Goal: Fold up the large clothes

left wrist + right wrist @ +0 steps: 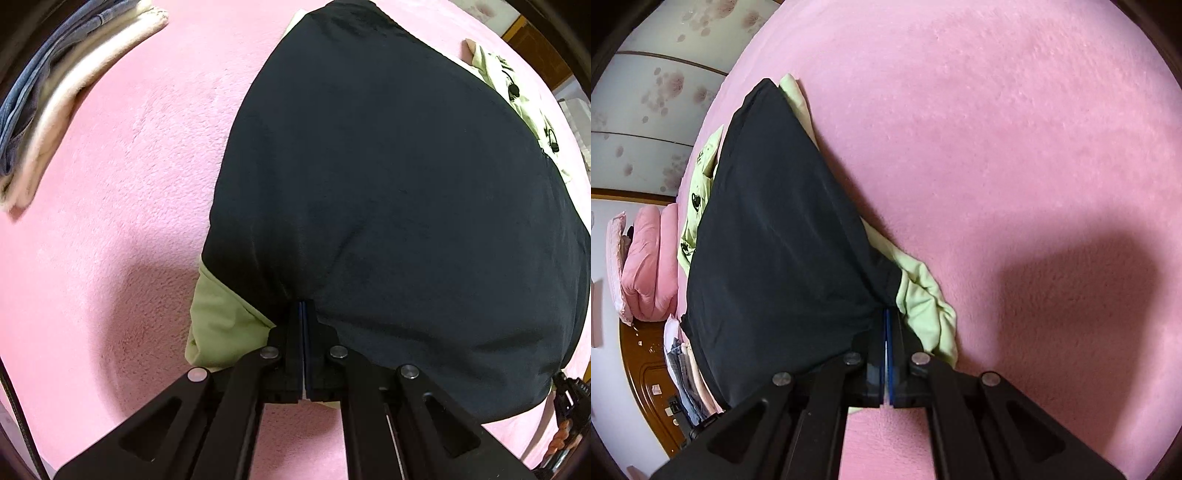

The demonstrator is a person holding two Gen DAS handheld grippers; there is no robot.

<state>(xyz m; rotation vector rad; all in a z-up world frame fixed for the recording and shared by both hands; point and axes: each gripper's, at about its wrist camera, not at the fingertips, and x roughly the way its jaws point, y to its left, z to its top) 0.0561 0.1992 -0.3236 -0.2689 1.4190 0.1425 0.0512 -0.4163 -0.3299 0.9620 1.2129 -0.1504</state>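
The dark garment (pixel 388 206) — black or deep navy, smooth cloth — is spread over the pink fleece bed cover (pixel 122 177), and I have it by two points of its near edge. My left tongs (pixel 303 306) are closed down tight on the hem, the pads pressed together with the dark cloth bunched at their tips. My right tongs (pixel 887 314) are just as narrow, pinched on another part of the same edge, where the fabric gathers into folds that run away from the tips.

Under the dark garment lies a pale green garment (pixel 221 325). In the left wrist view it pokes out just left of my tongs and again along the far right side, where black printed marks show on it. In the right wrist view it spills out in crumpled folds right beside the tips and shows as a strip along the dark garment's left flank.

Further out — a stack of folded clothes (pixel 48 110) sits on the cover at the upper left of the left wrist view: blue denim, then cream and pinkish layers. Well apart from the dark garment.

In the right wrist view, beyond the bed's edge: a rolled pink quilt (pixel 646 258), a brown wooden bed frame (pixel 653 384), and floral sliding panels (pixel 653 103). My right tongs cast a broad shadow on the cover.
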